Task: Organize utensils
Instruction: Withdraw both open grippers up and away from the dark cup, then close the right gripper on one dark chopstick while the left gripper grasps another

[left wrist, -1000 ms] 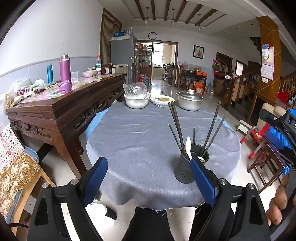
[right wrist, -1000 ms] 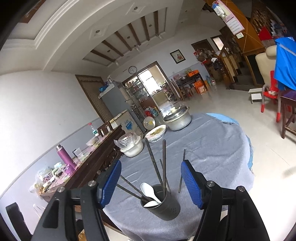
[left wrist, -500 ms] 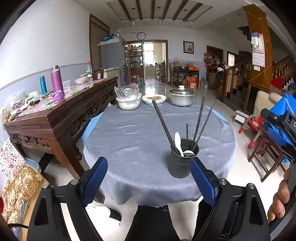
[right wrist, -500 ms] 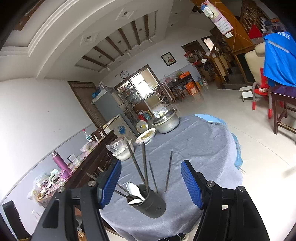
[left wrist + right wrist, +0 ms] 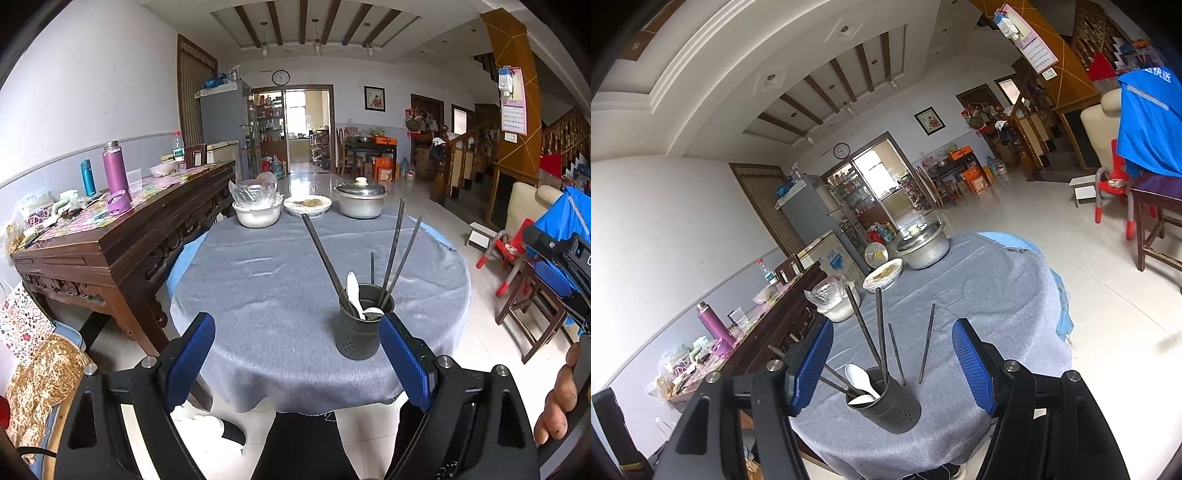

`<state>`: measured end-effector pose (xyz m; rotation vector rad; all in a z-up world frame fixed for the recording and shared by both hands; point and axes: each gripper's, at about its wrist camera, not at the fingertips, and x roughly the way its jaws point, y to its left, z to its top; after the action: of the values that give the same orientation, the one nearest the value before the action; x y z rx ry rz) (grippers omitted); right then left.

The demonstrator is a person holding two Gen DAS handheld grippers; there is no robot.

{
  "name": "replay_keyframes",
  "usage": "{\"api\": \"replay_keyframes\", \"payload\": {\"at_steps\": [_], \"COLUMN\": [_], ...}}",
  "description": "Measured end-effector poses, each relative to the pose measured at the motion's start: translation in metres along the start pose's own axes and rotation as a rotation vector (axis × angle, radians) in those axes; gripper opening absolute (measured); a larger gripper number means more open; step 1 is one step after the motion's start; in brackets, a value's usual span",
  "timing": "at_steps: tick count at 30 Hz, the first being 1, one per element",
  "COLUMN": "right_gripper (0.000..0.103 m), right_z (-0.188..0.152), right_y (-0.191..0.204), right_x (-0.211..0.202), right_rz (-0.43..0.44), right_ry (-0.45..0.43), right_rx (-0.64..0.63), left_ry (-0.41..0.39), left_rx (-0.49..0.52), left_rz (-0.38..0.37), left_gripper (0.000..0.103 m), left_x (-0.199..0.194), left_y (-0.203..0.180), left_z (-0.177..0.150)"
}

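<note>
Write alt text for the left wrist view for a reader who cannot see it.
A dark perforated utensil holder with black chopsticks and white spoons stands near the front edge of a round table under grey cloth. The open left gripper frames it, empty. A lidded metal pot sits at the far edge.

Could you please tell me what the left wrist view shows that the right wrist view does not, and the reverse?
Only the left wrist view shows the blue flask on the sideboard and the right gripper at its edge. Only the right wrist view shows the metal lid propped behind the plate. Both share the dark utensil holder with chopsticks and white spoons, and the lidded pot.
</note>
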<state>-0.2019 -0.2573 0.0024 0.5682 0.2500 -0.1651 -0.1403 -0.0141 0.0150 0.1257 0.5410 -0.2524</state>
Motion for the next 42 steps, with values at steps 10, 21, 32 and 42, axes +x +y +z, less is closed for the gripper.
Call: {"api": "replay_keyframes", "payload": {"at_steps": [10,21,32,42], "right_gripper": [0.070,0.070,0.070,0.070], "right_z": [-0.003,-0.006,0.022,0.049], "right_y": [0.006,0.013,-0.018,-0.037], "right_x": [-0.001,-0.003,0.014,0.065], "right_rz": [0.011,0.004,-0.110,-0.133], "right_ry": [0.024,0.041,0.019,0.117], "right_rx": [-0.026,-0.052,-0.045,-0.032], "left_ry": [-0.006,-0.009,-0.004,0.057], "left_rx": [-0.031,-0.056,-0.113,-0.200], "left_rz": [0.006,0.018,0.075,0.152], "left_gripper": [0.091,0.091,0.091,0.091], "left_x": [-0.005,-0.001,0.034,0.072], "left_y": [0.009,0.016,0.047,0.103], "left_z": [0.006,0.011,0.015,0.012]}}
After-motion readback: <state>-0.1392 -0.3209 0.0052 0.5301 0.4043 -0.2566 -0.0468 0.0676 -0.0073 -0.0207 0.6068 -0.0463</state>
